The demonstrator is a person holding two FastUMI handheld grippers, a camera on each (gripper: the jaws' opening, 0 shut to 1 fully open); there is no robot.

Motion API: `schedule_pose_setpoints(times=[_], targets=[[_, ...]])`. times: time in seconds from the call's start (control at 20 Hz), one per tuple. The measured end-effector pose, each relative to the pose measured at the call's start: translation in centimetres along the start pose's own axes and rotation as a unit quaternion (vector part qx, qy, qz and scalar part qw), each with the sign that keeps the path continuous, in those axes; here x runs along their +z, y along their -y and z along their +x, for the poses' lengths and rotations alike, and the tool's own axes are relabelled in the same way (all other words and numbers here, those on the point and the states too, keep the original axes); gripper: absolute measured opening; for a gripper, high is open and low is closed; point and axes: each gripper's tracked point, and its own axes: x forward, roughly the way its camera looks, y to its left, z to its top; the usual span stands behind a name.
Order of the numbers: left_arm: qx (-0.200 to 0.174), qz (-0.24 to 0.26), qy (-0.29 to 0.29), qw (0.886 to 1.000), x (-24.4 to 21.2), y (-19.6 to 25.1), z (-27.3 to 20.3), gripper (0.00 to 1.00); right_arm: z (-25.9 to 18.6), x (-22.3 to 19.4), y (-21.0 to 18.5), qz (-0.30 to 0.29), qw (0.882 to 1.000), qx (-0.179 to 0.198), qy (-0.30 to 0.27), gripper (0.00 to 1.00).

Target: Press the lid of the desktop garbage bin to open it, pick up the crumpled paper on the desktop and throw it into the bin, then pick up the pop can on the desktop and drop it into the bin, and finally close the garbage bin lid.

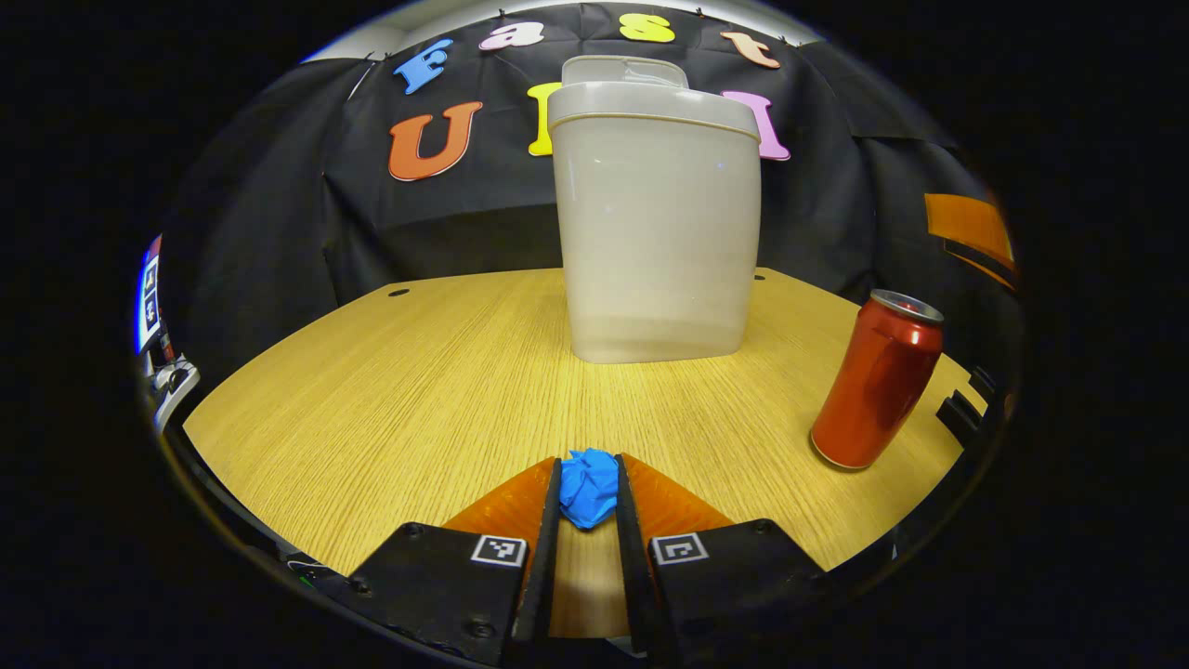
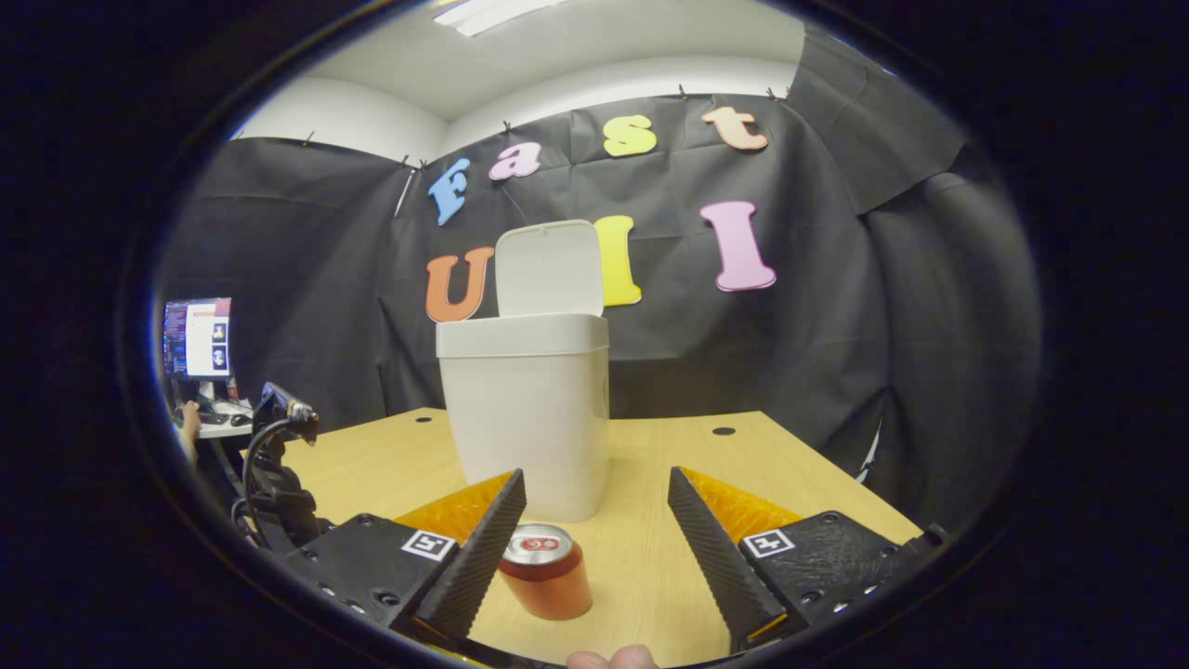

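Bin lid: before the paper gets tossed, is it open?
Open: the lid stands raised behind the bin rim.

- Lighting: even, bright; ceiling light panel [image 2: 488, 11] overhead in right gripper view.
- Shadows: soft, short, under bin [image 1: 658, 223] and pop can [image 1: 876, 381].
- Glare: faint sheen on can.
- Distortion: strong fisheye bending of table [image 1: 390, 390] edges.
- Focus: sharp centrally; rims slightly smeared.

No legible wording, brand or number can be made out on the pop can [image 1: 877, 381] or the garbage bin [image 1: 658, 223]. Square coded markers are carried on the left gripper [image 1: 587, 497] and the right gripper [image 2: 594, 520], without readable characters.
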Motion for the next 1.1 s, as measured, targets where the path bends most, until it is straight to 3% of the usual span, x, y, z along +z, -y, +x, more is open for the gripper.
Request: schedule_pose_setpoints(times=[0.3, 0.7, 1.1], targets=[[0.012, -0.011, 0.07, 0.997, 6.1, -0.9, -0.6, 0.35, -0.3, 0.0, -1.2, 0.001, 1.0, -0.005, 0.012, 0.96], [0.028, -0.025, 0.145, 0.989, 12.9, -2.7, -1.9, 0.35, -0.2, -3.3, -2.9, -0.008, 1.0, -0.011, -0.02, 0.96], [0.026, -0.029, 0.176, 0.984, 15.4, -3.7, -2.8, 0.35, 0.8, -6.8, -3.1, -0.023, 0.998, -0.026, -0.061, 0.96]])
